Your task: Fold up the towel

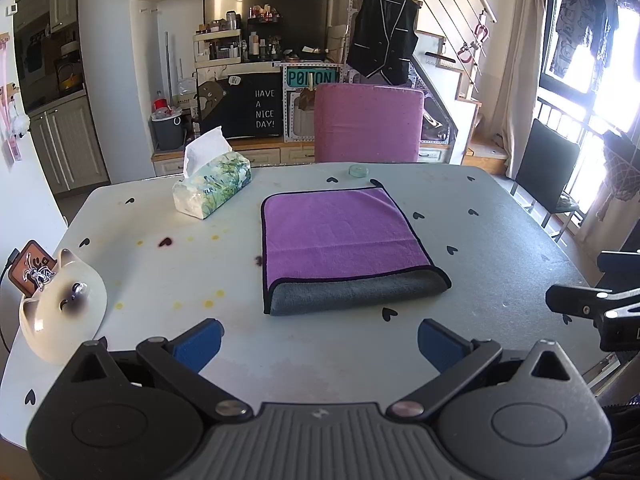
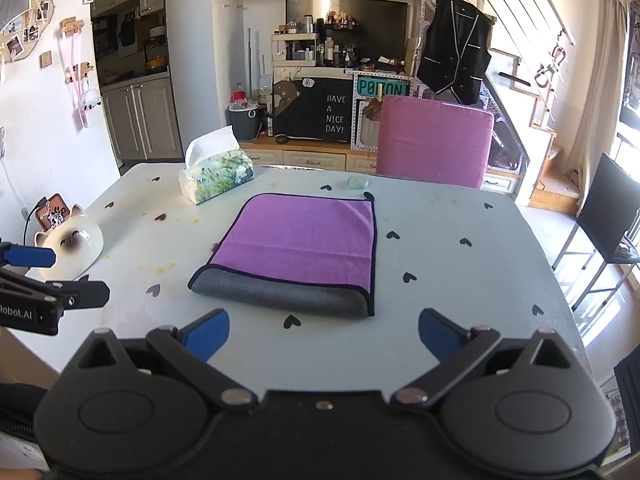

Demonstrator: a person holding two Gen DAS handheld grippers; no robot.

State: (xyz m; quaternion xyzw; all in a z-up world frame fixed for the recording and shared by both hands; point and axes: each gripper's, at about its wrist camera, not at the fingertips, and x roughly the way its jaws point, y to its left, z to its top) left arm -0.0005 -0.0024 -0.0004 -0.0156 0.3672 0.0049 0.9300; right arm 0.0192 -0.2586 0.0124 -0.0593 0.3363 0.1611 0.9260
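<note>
A purple towel (image 1: 340, 232) with a grey underside lies folded flat on the white table (image 1: 160, 280), its grey folded edge toward me. It also shows in the right wrist view (image 2: 300, 236). My left gripper (image 1: 318, 340) is open and empty, hovering above the table just in front of the towel's near edge. My right gripper (image 2: 324, 334) is open and empty, also just short of the grey fold. The right gripper shows at the right edge of the left wrist view (image 1: 596, 308); the left gripper shows at the left edge of the right wrist view (image 2: 40, 280).
A tissue box (image 1: 212, 188) stands at the back left of the table. A white cat-shaped holder (image 1: 64, 304) sits at the left edge. A small round lid (image 1: 357, 170) lies behind the towel. A pink chair (image 1: 368, 124) stands behind the table, a black chair (image 2: 608, 216) to the right.
</note>
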